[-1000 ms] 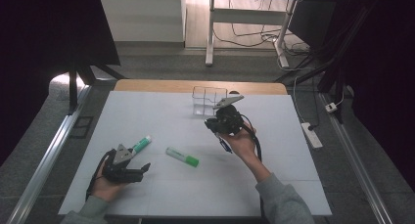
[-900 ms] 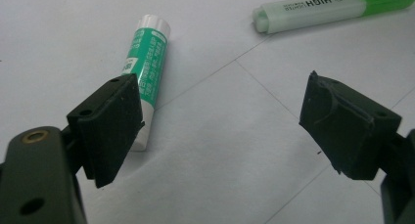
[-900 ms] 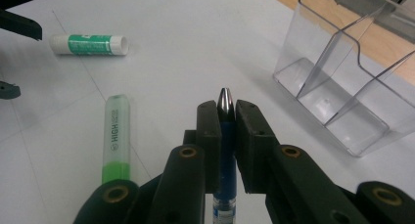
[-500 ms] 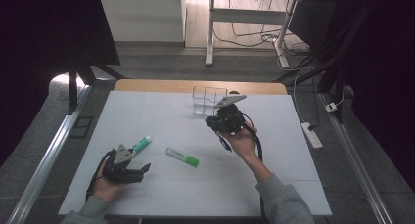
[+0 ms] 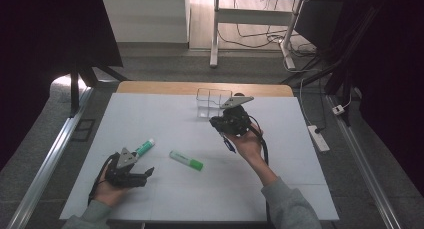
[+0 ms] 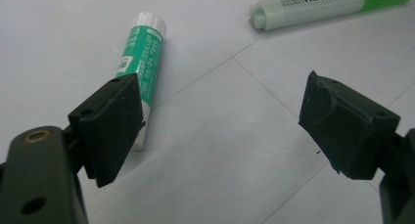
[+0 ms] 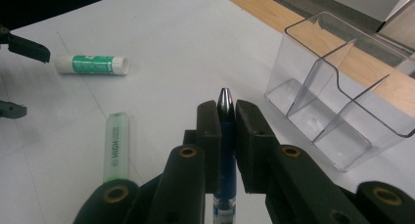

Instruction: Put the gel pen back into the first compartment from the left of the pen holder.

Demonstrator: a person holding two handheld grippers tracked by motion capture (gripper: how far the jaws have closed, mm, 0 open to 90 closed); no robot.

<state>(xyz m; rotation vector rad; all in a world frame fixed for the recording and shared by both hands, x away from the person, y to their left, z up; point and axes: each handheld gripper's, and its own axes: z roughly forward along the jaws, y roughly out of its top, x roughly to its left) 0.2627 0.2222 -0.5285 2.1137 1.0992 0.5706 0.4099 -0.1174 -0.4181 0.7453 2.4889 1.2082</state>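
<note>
The white table (image 5: 165, 114) carries everything, so it comes first; at its far edge, toward twelve o'clock, stands the clear organizer (image 5: 210, 102), a see-through holder whose divided compartments look empty in the right gripper view (image 7: 337, 106); nothing has been dropped into it yet, as far as can be seen.

The right gripper (image 5: 227, 123) hovers just at five o'clock of that organizer, near it but apart from it; its jaws are closed tight on the blue pen (image 7: 225, 136), the silver tip standing up between the pads, the barrel trailing down below the hand in the high view (image 5: 229, 143).

The left gripper (image 5: 131, 171) rests low at seven o'clock of the table; its jaws stand wide apart with nothing between them, only bare table surface.

Just at one o'clock of that gripper lies the glue stick (image 5: 145, 147), green and white, flat on the table (image 6: 144, 53); at three o'clock of the glue stick, well short of the organizer, lies the green highlighter (image 5: 186, 160), also flat (image 6: 313, 9).

By my judgement the sorting is in its early part: the pen is picked up and carried close to the holder but not yet placed; the glue stick and highlighter both remain untouched on the table, so two pickups and all three placements are left.
</note>
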